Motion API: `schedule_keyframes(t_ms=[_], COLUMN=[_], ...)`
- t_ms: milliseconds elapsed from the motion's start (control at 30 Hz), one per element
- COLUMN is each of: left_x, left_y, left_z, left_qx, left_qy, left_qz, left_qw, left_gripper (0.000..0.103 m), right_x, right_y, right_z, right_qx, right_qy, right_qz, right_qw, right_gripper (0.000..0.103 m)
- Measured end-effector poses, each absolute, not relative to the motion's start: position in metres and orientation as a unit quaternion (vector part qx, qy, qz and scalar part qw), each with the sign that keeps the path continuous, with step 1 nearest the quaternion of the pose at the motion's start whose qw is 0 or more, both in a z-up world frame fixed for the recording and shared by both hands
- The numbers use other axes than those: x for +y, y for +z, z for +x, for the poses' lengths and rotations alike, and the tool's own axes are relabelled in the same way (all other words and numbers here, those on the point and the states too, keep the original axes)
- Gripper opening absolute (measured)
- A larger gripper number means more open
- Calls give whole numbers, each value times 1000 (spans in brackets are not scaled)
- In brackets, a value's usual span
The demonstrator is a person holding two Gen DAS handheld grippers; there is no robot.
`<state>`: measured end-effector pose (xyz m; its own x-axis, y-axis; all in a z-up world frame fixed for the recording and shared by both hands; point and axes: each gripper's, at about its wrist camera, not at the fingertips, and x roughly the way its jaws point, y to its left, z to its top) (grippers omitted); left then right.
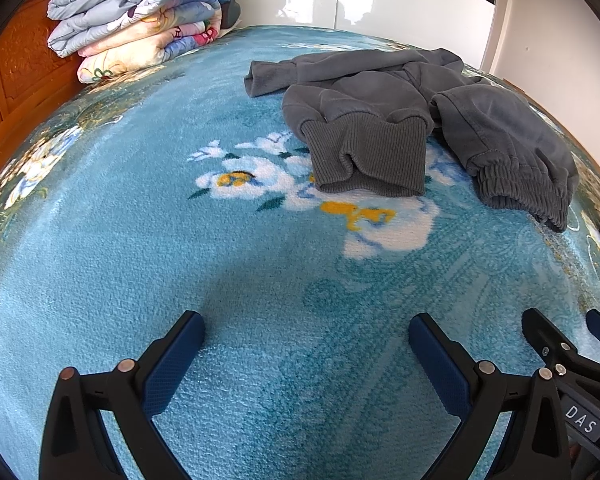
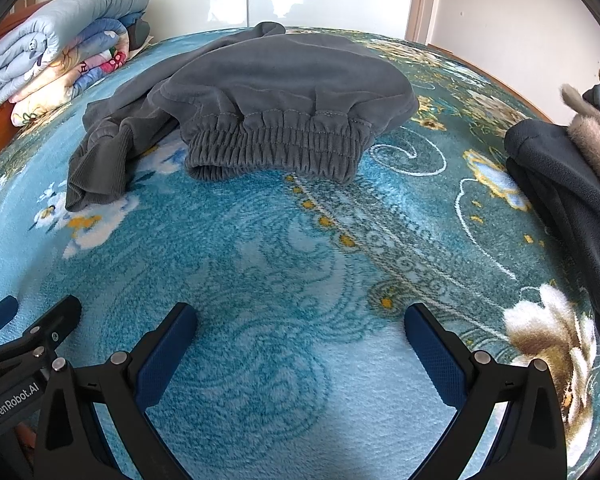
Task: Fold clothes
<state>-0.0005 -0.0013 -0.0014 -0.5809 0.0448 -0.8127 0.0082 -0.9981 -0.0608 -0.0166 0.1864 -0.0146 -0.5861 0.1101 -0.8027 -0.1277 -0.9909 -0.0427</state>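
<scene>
A crumpled grey garment (image 1: 400,112) lies on the blue floral blanket (image 1: 180,260), with a ribbed cuff (image 1: 368,156) and an elastic waistband (image 1: 520,188) turned toward me. In the right wrist view the same garment (image 2: 284,92) lies straight ahead, its gathered waistband (image 2: 276,148) nearest and the ribbed cuff (image 2: 100,172) to the left. My left gripper (image 1: 306,334) stands open over bare blanket, short of the garment. My right gripper (image 2: 300,328) is open too, nothing between its fingers, short of the waistband. Each gripper shows at the edge of the other's view.
Folded quilts (image 1: 140,12) are stacked at the back left against a wooden headboard (image 1: 16,80). Dark fleece and other clothes (image 2: 572,200) are piled at the right. White walls stand behind the bed. Open blanket (image 2: 260,260) lies between grippers and garment.
</scene>
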Motion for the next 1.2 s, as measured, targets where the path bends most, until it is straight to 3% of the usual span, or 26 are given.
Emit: schedule_keyframes(t_ms=[133,433,600,767,933,967,1033,1067,1100,1200], left_x=[-3,-60,-94,-110,-99,-97,-96,-96,-99,-106], left_y=[1,30,93,127,129,130,131,132,133,133], left_z=[0,19,47,60,56,57,59,60,63,72], left_qx=[-35,-196,-174,-168,-166,-161,-162,-163,-172,-196], left_qy=[888,860,895,917,917,918,918,918,918,913], left_qz=[-459,-471,-408,-350,-358,-358,-358,-358,-356,-357], left_qw=[13,6,-52,-88,-58,-55,-48,-44,-43,-34], left_gripper=[103,103,103,103,103,103,103,103,103,103], right_x=[186,188,188,159,128,122,120,124,129,146], right_y=[-14,-13,-1,5,10,10,14,21,34,86], right_z=[-15,-17,-20,-63,-108,-118,-122,-118,-110,-76], right_qx=[10,22,28,-34,-103,-117,-127,-116,-112,-128], right_qy=[891,891,900,904,898,897,894,899,905,926], right_qz=[-448,-450,-433,-423,-420,-420,-421,-416,-402,-338], right_qw=[66,61,47,58,75,78,82,78,80,108], right_gripper=[103,103,103,103,86,65,53,23,17,16])
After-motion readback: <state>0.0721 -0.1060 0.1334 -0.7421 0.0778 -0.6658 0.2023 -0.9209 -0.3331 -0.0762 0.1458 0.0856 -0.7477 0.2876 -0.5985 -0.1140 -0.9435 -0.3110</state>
